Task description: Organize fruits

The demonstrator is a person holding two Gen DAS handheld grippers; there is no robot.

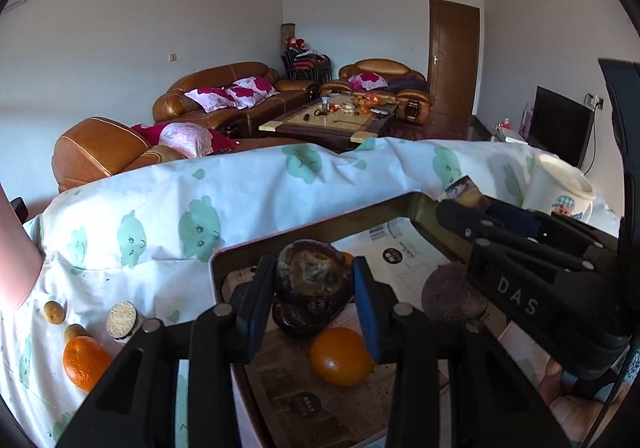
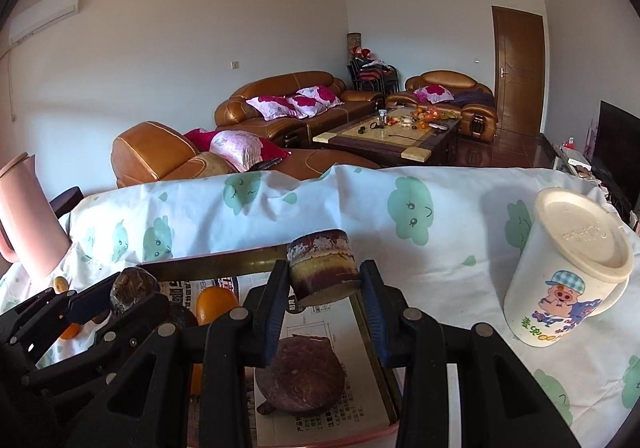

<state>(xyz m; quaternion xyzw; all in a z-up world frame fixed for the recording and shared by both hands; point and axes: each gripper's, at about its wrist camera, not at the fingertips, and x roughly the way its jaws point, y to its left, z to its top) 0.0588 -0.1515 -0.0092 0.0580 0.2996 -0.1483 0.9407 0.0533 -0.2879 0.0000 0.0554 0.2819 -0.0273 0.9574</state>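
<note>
Gripping a dark brown, wrinkled round fruit, the left gripper hangs over a dark-rimmed rectangular tray lined with printed paper; a round orange and a dull purple-brown tuber lie in that tray; the right gripper has its fingers clamped on a short purple-and-yellow cylindrical sugarcane piece above the tray's far rim; a cream lidded cartoon mug stands right on the cloud-print cloth.

White lidded cup, sofa, door
</note>
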